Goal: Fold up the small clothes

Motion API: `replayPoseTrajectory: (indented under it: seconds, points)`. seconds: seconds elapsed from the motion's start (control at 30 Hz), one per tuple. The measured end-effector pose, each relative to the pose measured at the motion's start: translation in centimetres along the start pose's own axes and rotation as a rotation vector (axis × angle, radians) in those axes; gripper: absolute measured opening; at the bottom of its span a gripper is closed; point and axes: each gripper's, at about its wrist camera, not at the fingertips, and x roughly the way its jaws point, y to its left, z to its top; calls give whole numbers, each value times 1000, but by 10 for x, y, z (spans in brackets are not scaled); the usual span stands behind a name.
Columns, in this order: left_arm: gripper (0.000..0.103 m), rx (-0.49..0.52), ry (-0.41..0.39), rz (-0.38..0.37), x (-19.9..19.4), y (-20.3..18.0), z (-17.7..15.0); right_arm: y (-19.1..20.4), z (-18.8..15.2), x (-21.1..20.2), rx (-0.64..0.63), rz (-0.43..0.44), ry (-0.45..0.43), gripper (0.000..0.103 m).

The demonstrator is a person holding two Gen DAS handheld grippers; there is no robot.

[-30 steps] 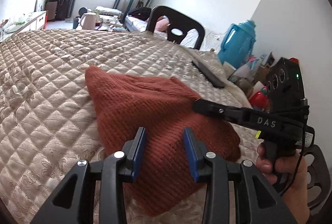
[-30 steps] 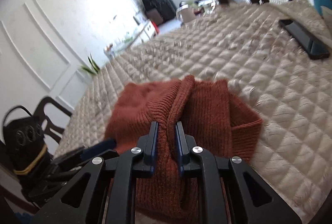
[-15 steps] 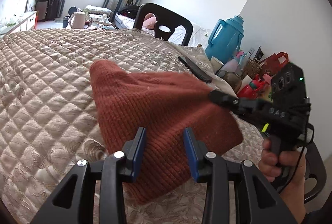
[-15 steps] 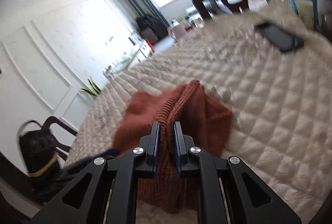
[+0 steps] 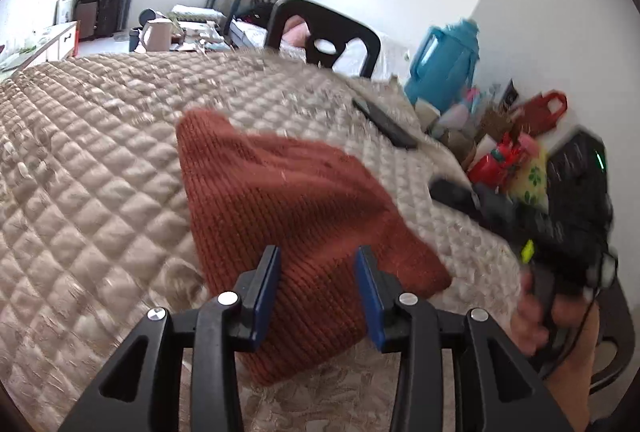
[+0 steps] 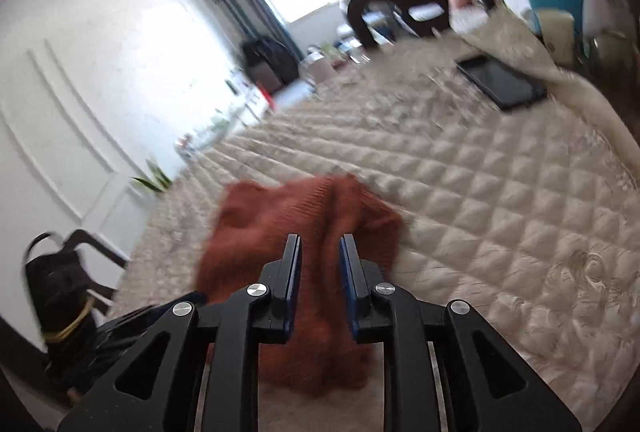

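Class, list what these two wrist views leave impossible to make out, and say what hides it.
- Left wrist view: near edge of the rust knit garment, behind the left gripper.
- Left wrist view: right gripper, motion-blurred.
- Right wrist view: whether its opening fingers touch the garment, blurred.
- Clutter beside the bed: small, blurred.

Quilted beige bed (image 5: 100,168) bears a rust knit garment (image 5: 296,216) and a dark phone (image 5: 386,124)

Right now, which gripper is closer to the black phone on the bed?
Right. The right gripper sits beside the sweater, just below the phone; the left gripper hangs over the sweater's near edge.
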Motion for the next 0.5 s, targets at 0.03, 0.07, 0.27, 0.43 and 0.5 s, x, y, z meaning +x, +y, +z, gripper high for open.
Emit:
replayPoseTrajectory:
  seconds: [0.03,0.07,0.27,0.43,0.5]
  points:
    - [41,-1,-20,15,-3,1,5,6,-5,-1,-26,9,11,19]
    - [41,2,-31,35,-4,2,11,11,-10,2,-54,7,29,19]
    - [41,12,59,94,42,16,20,2,-43,28,-96,-58,119,15]
    - [45,96,39,144,44,2,15,8,-32,23,-106,-81,106,17]
    - [45,99,41,135,38,1,18,10,-23,16,-97,-69,53,17]
